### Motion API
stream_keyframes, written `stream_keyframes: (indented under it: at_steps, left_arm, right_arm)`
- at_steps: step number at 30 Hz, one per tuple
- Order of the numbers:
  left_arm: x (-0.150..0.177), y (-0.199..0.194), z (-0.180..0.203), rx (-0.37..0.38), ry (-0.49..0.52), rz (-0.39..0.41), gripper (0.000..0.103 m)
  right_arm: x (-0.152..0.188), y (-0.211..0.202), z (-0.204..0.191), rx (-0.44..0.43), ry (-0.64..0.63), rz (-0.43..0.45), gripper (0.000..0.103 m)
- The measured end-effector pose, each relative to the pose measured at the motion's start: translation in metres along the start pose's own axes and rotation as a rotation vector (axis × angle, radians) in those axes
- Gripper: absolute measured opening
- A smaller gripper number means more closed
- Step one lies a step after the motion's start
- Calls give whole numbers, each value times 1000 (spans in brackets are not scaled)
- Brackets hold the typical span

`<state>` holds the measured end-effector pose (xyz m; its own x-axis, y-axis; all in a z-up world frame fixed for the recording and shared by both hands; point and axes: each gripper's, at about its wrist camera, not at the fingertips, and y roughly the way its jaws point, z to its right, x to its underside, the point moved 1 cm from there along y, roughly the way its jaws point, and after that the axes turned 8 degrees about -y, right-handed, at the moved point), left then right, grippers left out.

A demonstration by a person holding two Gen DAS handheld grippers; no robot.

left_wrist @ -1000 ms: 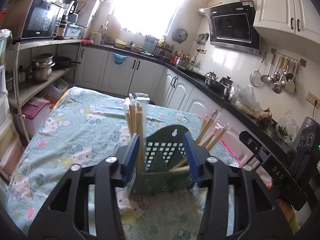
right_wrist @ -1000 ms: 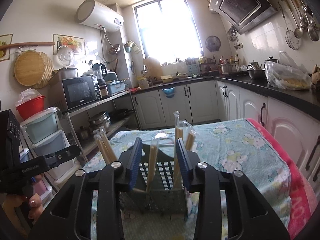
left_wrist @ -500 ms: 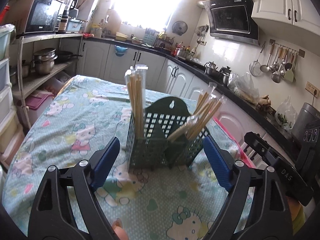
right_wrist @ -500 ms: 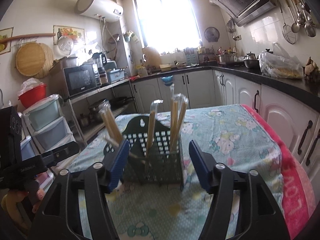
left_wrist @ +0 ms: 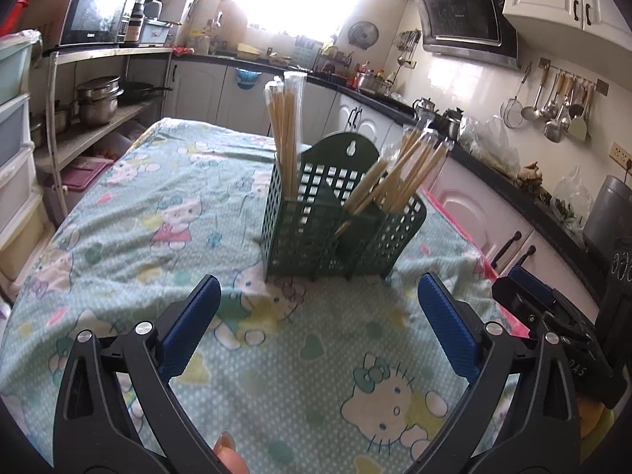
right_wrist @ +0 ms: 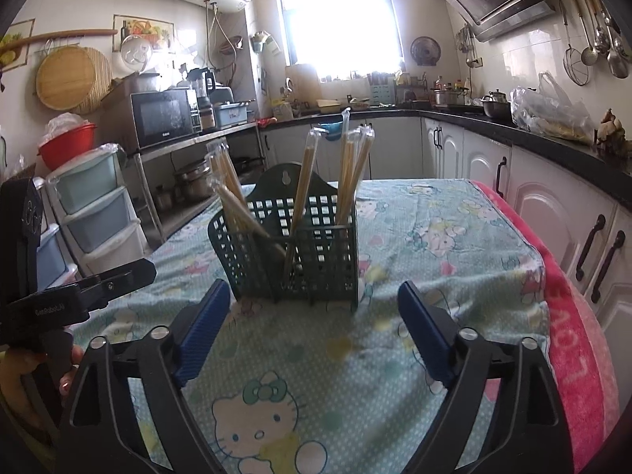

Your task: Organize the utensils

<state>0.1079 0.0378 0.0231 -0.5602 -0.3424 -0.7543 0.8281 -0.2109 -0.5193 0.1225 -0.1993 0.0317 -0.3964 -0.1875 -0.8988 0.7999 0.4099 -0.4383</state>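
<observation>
Green latticed plastic forms the utensil holder (left_wrist: 339, 221), which stands upright on the worktop (left_wrist: 138, 237) under a mint cloth (right_wrist: 434, 260) printed with cartoon cats. White lettering reading "GenRoboAI" sits on the black body of the left tool where it shows at the edge of the right wrist view, and the letters "DAS" can be read on the right tool's body in the left wrist view. Pink edging on the cloth bears large pale letters, apparently "LOVE". The microwave (right_wrist: 164, 118) carries a small brand mark too small to read.

The holder has a raised back plate with a keyhole hanging slot and is split into compartments. Plastic-sleeved chopsticks (left_wrist: 286, 134) stand nearly upright in one side compartment; another bundle (left_wrist: 403, 173) leans outward from the other side.

Both tools point slightly downward at the holder from just short of it. The left tool (left_wrist: 314, 326) is released, its blue pads (left_wrist: 189, 328) spreading apart with only cloth between them. The right tool (right_wrist: 314, 328) is likewise released and widening, gripping nothing. A fingertip (left_wrist: 229, 450) shows at the left view's bottom edge.
</observation>
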Motion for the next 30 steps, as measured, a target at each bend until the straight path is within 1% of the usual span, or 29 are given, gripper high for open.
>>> stream_keyframes:
  at_steps: [5, 10, 15, 20, 23, 25, 30]
  left_arm:
    - [12, -2, -4, -14, -10, 13, 92]
    - [22, -5, -4, -38, -2, 45, 92]
    - [26, -7, -1, -58, 24, 79, 92]
    - [32, -5, -1, -53, 17, 100, 92]
    - [35, -4, -1, -53, 22, 117, 92]
    - [37, -4, 0, -56, 32, 127, 92]
    - [41, -6, 3, -78, 56, 185, 92]
  right_arm:
    - [12, -1, -2, 20, -3, -12, 90]
    - [23, -4, -1, 48, -2, 7, 95]
    - [28, -9, 1, 73, -11, 47, 96]
    - [35, -16, -5, 102, -52, 109, 96]
    - [40, -18, -4, 105, -40, 138, 96]
    - [42, -18, -2, 107, -28, 144, 96]
    - [45, -15, 1, 129, -22, 150, 96]
